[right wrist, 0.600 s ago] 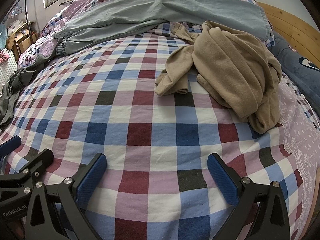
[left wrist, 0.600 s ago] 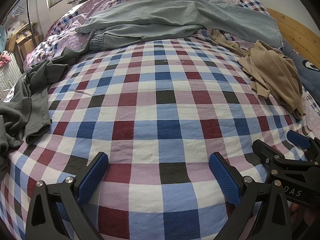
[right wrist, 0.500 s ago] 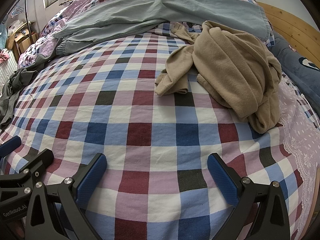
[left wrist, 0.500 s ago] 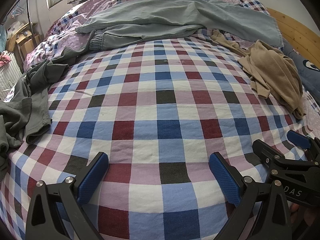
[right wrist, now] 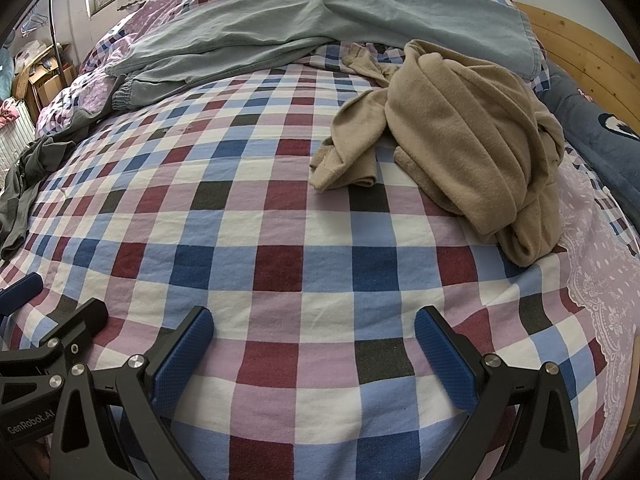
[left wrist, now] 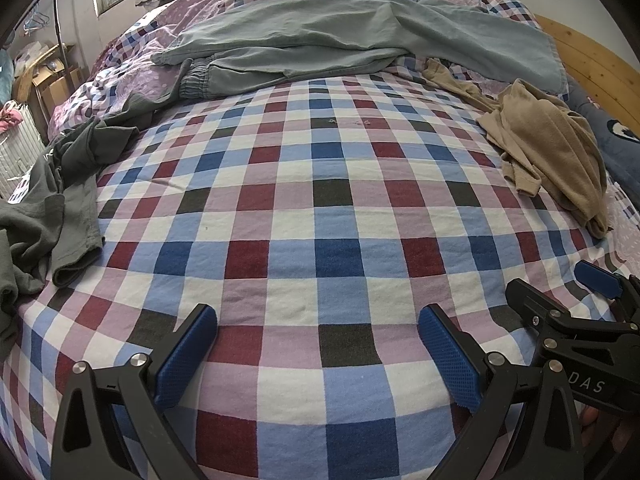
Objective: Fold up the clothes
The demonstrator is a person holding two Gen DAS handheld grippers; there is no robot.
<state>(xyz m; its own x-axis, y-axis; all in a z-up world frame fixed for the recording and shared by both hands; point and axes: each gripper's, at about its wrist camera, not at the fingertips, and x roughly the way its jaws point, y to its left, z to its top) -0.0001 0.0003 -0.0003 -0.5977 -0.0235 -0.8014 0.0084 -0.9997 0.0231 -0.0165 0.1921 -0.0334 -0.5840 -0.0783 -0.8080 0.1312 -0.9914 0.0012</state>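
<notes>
Your left gripper hovers low over the near edge of the bed, its blue-padded fingers spread wide and holding nothing. Your right gripper sits just beside it, fingers likewise spread and empty. The checked sheet between them and the garments lies bare. The tan fleece garment is crumpled in a heap on the right side of the bed, one sleeve trailing toward the centre. The grey-green trousers lie spread across the far end, over the rumpled duvet. A dark grey garment is bunched at the left edge. All three are unfolded and well apart from both grippers.
</notes>
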